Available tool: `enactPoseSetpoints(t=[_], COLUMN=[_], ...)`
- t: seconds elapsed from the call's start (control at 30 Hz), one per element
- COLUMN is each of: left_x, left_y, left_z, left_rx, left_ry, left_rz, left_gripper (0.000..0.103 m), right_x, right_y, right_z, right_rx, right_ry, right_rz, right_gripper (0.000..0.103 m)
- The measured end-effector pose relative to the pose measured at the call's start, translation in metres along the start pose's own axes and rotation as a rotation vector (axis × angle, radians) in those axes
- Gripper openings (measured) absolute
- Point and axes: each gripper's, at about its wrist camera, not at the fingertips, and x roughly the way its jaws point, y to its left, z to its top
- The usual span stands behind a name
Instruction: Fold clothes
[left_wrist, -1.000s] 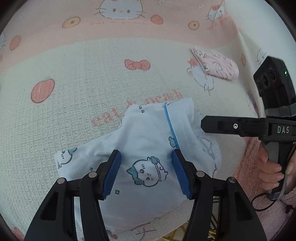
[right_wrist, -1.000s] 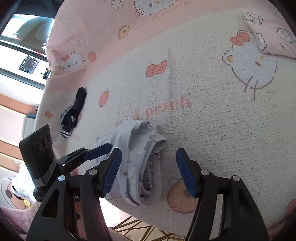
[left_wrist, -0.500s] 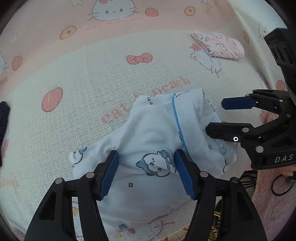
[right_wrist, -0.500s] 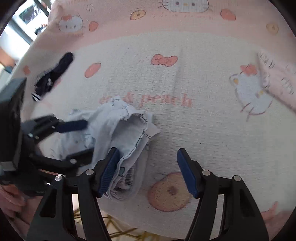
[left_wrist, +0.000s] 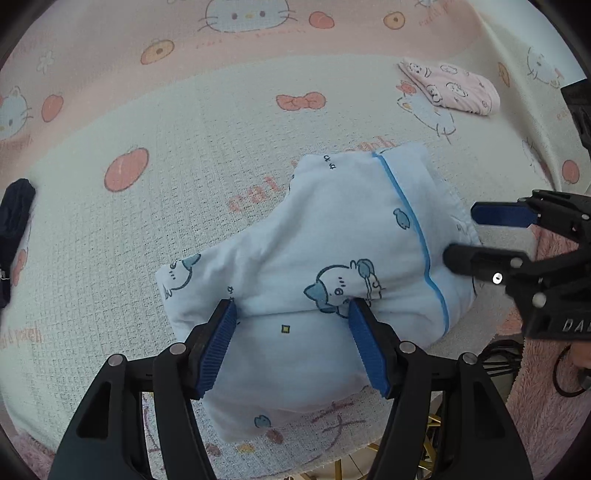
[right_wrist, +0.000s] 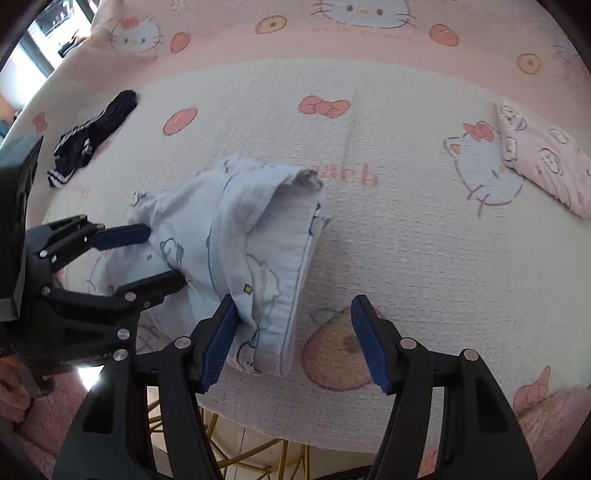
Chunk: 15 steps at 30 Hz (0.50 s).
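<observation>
A light blue garment (left_wrist: 332, 251) with cartoon prints and a blue stripe lies folded in a thick bundle near the front edge of the cat-print blanket (left_wrist: 207, 140). My left gripper (left_wrist: 293, 343) points steeply down over the bundle's near part, open, with its pads astride the cloth. In the right wrist view the garment (right_wrist: 251, 236) shows its layered open end. My right gripper (right_wrist: 293, 339) hangs over that end. Its jaws are closing, with the cloth's edge against the left pad (right_wrist: 218, 339) and bare blanket before the other. Each gripper shows in the other's view, the right gripper (left_wrist: 480, 236) and the left gripper (right_wrist: 136, 254).
A folded pink garment (left_wrist: 450, 88) (right_wrist: 543, 166) lies at the back right. A dark striped garment (right_wrist: 96, 136) (left_wrist: 14, 218) lies at the left. The blanket's front edge hangs just below the grippers over gold legs (right_wrist: 258, 450). Pink fluffy cloth (left_wrist: 546, 406) is at the right.
My right gripper has rolled and swung sideways, and the bundle's open end now lies between its jaws. The left gripper has tilted a little and stays over the cloth.
</observation>
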Motion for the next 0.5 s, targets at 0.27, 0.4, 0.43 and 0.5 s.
enactPoseSetpoints(t=[0.27, 0.4, 0.43, 0.5], left_x=[-0.003, -0.021, -0.024, -0.025], left_y=[0.006, 0.01, 0.009, 0.006], left_z=[0.001, 0.012, 0.017, 0.026], left_rx=[-0.039, -0.121, -0.136, -0.147], left_ry=[-0.006, -0.108, -0.126, -0.141], left_rz=[-0.027, -0.174, -0.223, -0.267], left_gripper=[0.065, 0.065, 0.065, 0.065], right_x=[-0.021, -0.023, -0.017, -0.006], right_y=[-0.034, -0.017, -0.014, -0.011], right_z=[0.0, 0.013, 0.014, 0.015], right_rx=[0.142, 0.056, 0.042, 0.029], right_ry=[-0.054, -0.089, -0.059, -0.009], right_rz=[0.008, 0.08, 0.087, 0.103], right_gripper=[0.056, 0.055, 0.055, 0.055])
